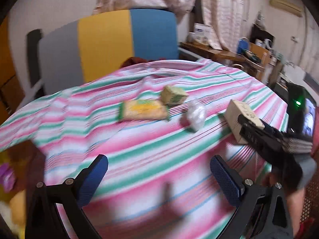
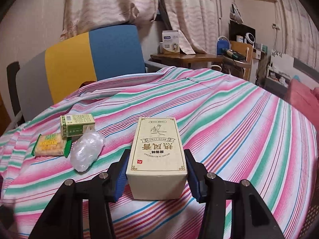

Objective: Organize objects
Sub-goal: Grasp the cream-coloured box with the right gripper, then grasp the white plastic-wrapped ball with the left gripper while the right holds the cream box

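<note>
Box [image 2: 157, 155], cream with gold print, sits between the 2 blue pads of the right gripper [image 2: 157, 171], near the front of the striped cloth [image 2: 239, 123]. In the right wrist view the pads stand along its 2 long sides, so the tongs look closed on it, though a thin sliver of gap at the left pad makes it hard to say how firm the hold is. The left wrist view shows the same box [image 1: 239, 117] at the right, tilted and apparently off the cloth, held only at its near end. That is the main risk: a tall carton gripped at 1 end may pivot or slide out between the pads if the hold is light or the hand swings fast. To the left of it lie a bag [image 2: 86, 151] of crumpled clear plastic, a green carton [image 2: 77, 124] farther back, and a snack pack [image 2: 50, 145] at far left, the 3 close together. Moving the box that way could knock the bag or push the carton, since the bag is just beside its path. The left gripper [image 1: 159, 179] hangs wide apart with nothing in it, over the near cloth; its view is blurred, which suggests quick motion, and a hasty sweep could snag the loose folds and shift everything on them.
</note>
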`<state>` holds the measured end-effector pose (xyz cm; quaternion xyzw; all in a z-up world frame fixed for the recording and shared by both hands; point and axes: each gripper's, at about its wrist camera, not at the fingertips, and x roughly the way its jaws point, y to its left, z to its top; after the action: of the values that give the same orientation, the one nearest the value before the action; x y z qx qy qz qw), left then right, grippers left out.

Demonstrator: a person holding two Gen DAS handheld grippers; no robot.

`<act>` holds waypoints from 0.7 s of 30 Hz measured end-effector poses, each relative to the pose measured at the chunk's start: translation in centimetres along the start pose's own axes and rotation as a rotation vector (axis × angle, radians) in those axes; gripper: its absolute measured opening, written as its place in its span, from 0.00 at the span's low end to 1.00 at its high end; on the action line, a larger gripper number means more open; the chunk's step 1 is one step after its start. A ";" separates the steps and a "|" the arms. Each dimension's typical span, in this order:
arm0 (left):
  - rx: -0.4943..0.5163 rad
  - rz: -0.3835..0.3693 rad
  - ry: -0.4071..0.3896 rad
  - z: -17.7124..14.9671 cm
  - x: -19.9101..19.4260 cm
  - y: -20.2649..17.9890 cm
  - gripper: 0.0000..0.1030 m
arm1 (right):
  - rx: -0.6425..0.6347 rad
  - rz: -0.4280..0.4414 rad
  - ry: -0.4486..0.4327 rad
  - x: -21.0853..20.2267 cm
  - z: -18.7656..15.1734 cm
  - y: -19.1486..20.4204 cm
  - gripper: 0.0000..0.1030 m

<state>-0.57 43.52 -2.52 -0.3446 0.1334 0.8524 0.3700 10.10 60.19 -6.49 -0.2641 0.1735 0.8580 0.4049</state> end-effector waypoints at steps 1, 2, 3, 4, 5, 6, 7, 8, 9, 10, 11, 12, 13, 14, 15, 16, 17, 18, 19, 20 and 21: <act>0.019 0.004 0.012 0.5 1.0 -0.5 1.00 | 0.009 0.001 -0.001 0.0 0.0 -0.2 0.50; 0.033 0.020 0.020 1.1 2.2 -1.0 1.00 | 0.014 -0.001 -0.002 0.0 0.0 -0.2 0.50; 0.045 0.019 0.016 1.4 2.7 -1.5 1.00 | 0.020 -0.004 -0.004 0.0 -0.1 -0.3 0.50; 0.076 0.020 0.004 1.9 3.7 -2.2 1.00 | 0.026 -0.007 -0.006 0.0 -0.2 -0.4 0.50; 0.099 0.037 0.001 2.3 4.3 -2.8 1.00 | 0.031 -0.009 -0.009 -0.1 -0.2 -0.5 0.50; 0.118 0.057 0.001 2.7 5.1 -3.4 0.99 | 0.036 -0.012 -0.010 -0.1 -0.2 -0.6 0.50; 0.121 0.053 0.000 3.1 5.7 -3.9 0.98 | 0.039 -0.013 -0.011 -0.1 -0.3 -0.7 0.51; 0.117 0.044 -0.001 3.5 6.2 -4.0 0.98 | 0.042 -0.013 -0.013 -0.1 -0.3 -0.7 0.51; 0.109 0.038 -0.004 3.8 6.7 -4.2 0.94 | 0.045 -0.016 -0.014 -0.1 -0.3 -0.8 0.51; 0.101 0.033 -0.007 4.2 7.3 -4.4 0.90 | 0.050 -0.021 -0.015 -0.1 -0.3 -0.9 0.51; 0.096 0.021 -0.008 4.5 8.0 -4.6 0.89 | 0.058 -0.023 -0.014 -0.1 -0.3 -1.1 0.51; 0.091 0.011 -0.003 4.7 8.4 -4.7 0.87 | 0.069 -0.024 -0.013 0.0 -0.3 -1.3 0.51; 0.085 -0.001 0.005 5.0 9.0 -4.8 0.87 | 0.080 -0.024 -0.010 0.0 -0.3 -1.5 0.51; 0.082 -0.008 0.007 5.0 9.5 -4.8 0.87 | 0.089 -0.021 -0.010 0.0 -0.3 -1.7 0.51; 0.084 -0.008 0.006 5.0 9.9 -4.8 0.87 | 0.094 -0.018 -0.013 0.0 -0.4 -1.8 0.51; 0.091 -0.007 0.007 5.0 10.3 -5.1 0.86 | 0.093 -0.019 -0.014 -0.1 -0.4 -1.8 0.51; 0.094 -0.019 0.019 5.0 10.8 -5.2 0.85 | 0.090 -0.021 -0.013 0.0 -0.4 -1.7 0.51; 0.091 -0.032 0.030 5.0 11.1 -5.2 0.79 | 0.085 -0.025 -0.014 0.0 -0.4 -1.6 0.51; 0.084 -0.050 0.044 5.0 11.6 -5.1 0.68 | 0.081 -0.028 -0.014 0.0 -0.4 -1.5 0.51; 0.078 -0.060 0.062 5.0 12.0 -5.1 0.64 | 0.078 -0.030 -0.014 0.0 -0.4 -1.5 0.51; 0.076 -0.066 0.085 4.9 12.5 -5.1 0.56 | 0.076 -0.030 -0.012 0.1 -0.4 -1.4 0.51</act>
<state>-5.40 56.11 -7.39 -0.3703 0.1697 0.8187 0.4047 11.31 60.88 -6.97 -0.2458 0.1994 0.8463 0.4285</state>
